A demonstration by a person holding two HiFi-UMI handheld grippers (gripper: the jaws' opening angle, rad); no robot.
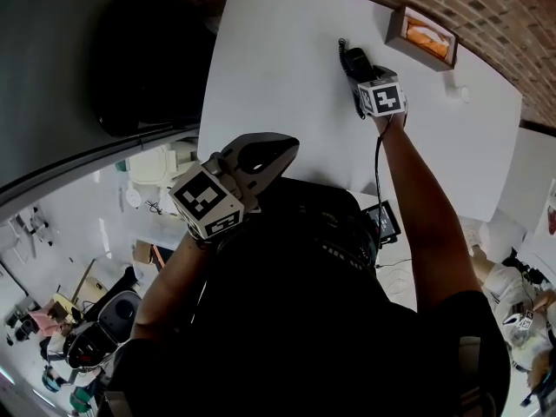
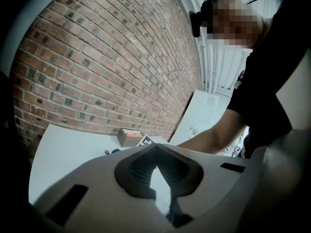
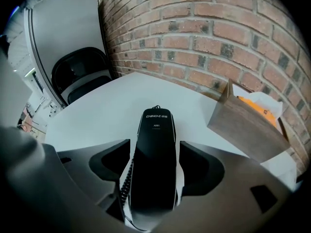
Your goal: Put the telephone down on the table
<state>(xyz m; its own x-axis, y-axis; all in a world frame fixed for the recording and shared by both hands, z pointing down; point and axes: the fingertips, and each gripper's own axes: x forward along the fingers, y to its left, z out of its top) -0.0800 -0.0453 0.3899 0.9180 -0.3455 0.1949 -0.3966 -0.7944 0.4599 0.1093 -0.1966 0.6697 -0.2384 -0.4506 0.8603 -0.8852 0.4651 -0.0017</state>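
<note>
The light is soft and even. The white table (image 1: 287,76) looks bright and has almost no shadows. Every picture bends round at its edges, and the corners go black. The left hand-held gripper (image 2: 155,152) looks fuzzy up close.

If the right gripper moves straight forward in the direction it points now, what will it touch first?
Probably the white table: the right gripper, shut on the telephone, aims slightly down at its bare top. The brick wall lies beyond, and the cardboard box stands off to the right.
</note>
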